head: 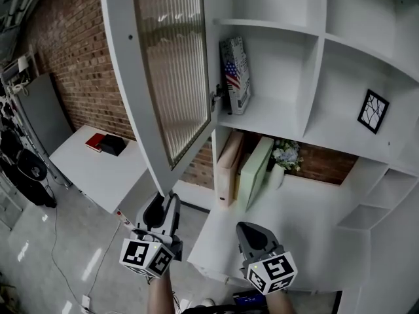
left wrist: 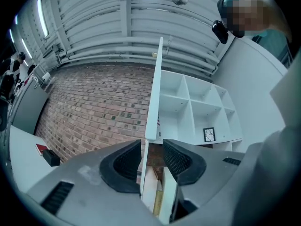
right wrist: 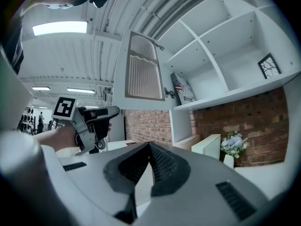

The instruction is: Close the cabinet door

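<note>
My left gripper (head: 163, 205) has its jaws apart just under the free lower corner of the cabinet door (head: 171, 64), whose edge lines up with the gap though neither jaw seems to press on it. My right gripper (head: 252, 231) has its jaws together on nothing, low by the desk (head: 308, 214). The door stands swung wide out from the cabinet (head: 319, 64), so I judge the closing barely begun. Next I must set a jaw against the door's outer face and swing it toward the shelves.

One ribbed-glass cabinet door (head: 171, 70), two grippers, namely the left gripper (head: 163, 200) and the right gripper (head: 252, 229), one framed picture (head: 373, 110), one beige folder (head: 229, 165), one green folder (head: 255, 172) and one flower vase (head: 283, 159).
</note>
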Available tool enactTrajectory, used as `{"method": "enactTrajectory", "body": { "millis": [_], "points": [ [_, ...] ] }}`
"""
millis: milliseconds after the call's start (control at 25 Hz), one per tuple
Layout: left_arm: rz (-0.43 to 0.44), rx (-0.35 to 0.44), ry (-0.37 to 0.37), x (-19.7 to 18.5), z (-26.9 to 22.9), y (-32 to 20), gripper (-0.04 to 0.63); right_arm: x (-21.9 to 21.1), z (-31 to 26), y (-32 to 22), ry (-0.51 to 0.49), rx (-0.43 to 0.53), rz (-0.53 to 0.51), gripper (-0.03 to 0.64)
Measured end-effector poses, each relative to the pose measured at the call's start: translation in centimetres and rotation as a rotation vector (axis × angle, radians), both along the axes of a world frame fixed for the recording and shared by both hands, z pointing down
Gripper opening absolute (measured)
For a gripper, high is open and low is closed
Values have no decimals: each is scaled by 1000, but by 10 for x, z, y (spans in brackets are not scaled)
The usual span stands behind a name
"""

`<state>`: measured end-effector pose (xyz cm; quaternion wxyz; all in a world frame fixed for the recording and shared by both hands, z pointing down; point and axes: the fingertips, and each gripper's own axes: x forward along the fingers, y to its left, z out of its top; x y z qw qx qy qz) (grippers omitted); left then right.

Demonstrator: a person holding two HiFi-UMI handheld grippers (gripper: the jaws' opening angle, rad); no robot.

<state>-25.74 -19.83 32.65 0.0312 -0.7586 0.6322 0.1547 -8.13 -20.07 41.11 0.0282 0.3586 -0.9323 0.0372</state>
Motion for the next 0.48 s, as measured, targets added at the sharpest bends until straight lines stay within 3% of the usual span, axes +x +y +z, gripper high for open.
{"method": "enactTrajectory", "body": {
  "millis": [240,480],
  "points": [
    [-51,66,-26,-3,-23,1,118,4,-6,-7,-4,16,2,1],
    [-66,53,-34,-6,-28,-1,80,10,-9,-11,-17,18,15,1]
  ]
}}
